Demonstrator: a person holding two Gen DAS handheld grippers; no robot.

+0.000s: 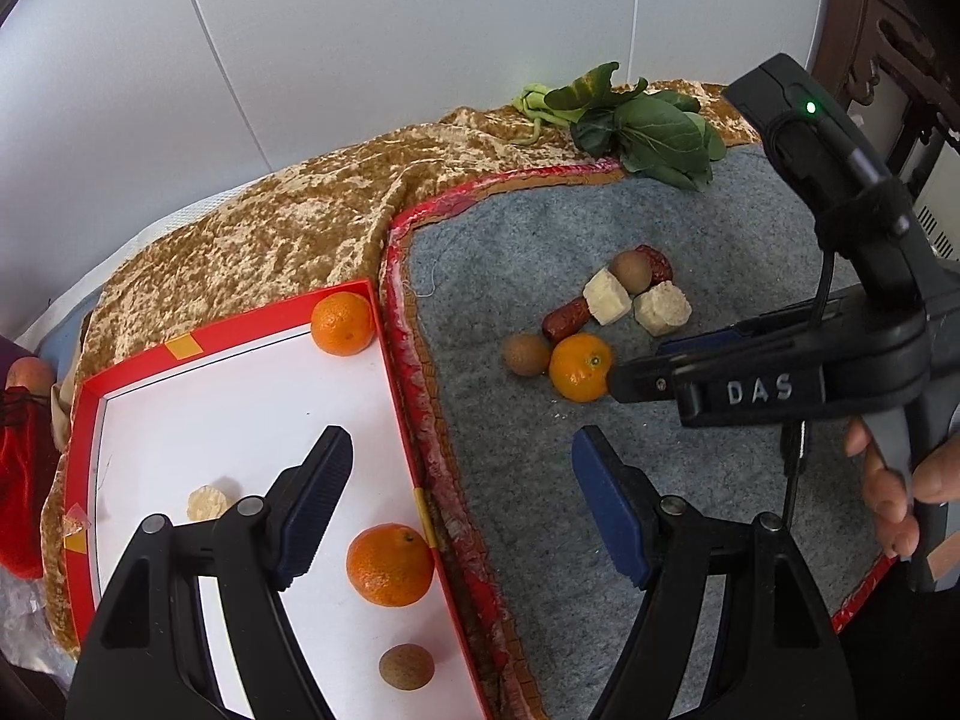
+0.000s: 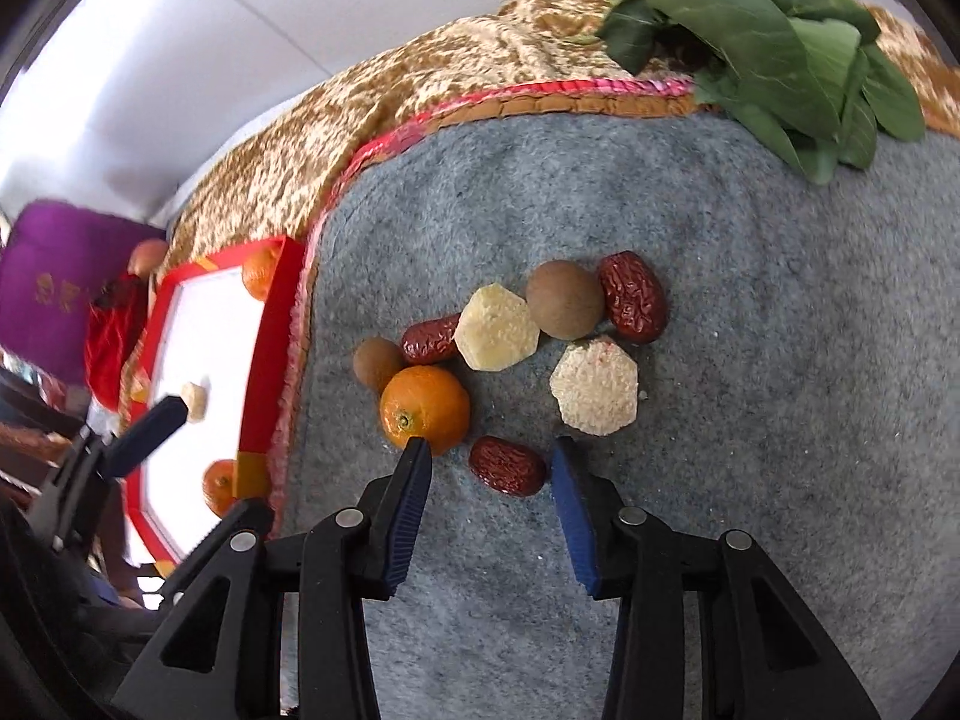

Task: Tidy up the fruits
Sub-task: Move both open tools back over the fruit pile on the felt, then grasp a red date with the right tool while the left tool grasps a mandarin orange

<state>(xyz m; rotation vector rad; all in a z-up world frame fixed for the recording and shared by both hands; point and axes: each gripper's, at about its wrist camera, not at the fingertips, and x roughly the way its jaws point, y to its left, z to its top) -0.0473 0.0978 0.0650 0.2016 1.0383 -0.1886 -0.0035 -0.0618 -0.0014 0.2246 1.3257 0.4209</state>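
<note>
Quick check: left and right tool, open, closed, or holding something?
Left tool: open, empty, over the box.
Right tool: open around a red date, not gripping.

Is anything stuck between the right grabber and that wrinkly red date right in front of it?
No. The red date lies in the open on the grey mat, just ahead of the right gripper, with nothing between. The orange sits just beside its left finger.

We see the leafy greens (image 2: pixel 750 42) cut off by the top edge. The red tray (image 2: pixel 270 324) hides half of an orange (image 2: pixel 217 485). The purple box (image 2: pixel 54 288) lettering blurs.
</note>
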